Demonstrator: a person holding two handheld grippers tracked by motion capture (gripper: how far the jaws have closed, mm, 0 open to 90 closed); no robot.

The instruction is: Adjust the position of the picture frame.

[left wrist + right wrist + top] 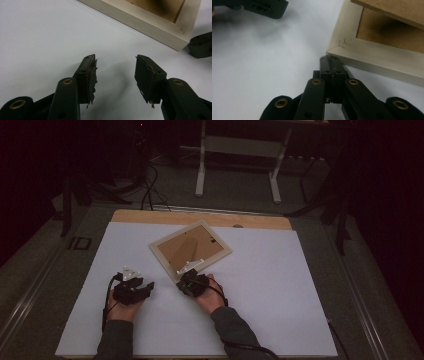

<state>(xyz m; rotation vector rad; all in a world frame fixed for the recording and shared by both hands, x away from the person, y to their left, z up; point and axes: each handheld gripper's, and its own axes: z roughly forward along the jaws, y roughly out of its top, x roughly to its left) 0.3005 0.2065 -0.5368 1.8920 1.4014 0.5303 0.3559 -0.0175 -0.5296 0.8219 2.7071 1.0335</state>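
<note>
A light wooden picture frame lies back side up and turned diagonally on the white sheet, its brown backing board showing. My right gripper is shut with nothing in it, and its tips sit against the frame's near corner. The frame's brown stand flap is raised above the backing. My left gripper rests on the sheet to the left of that corner. Its jaws stand open around bare sheet, short of the frame. The right gripper's body shows beside the corner.
The white sheet covers a wooden tabletop whose far edge shows bare. Beyond the table are a dark floor, the white legs of a desk and trailing cables. Bare sheet lies right of and in front of the frame.
</note>
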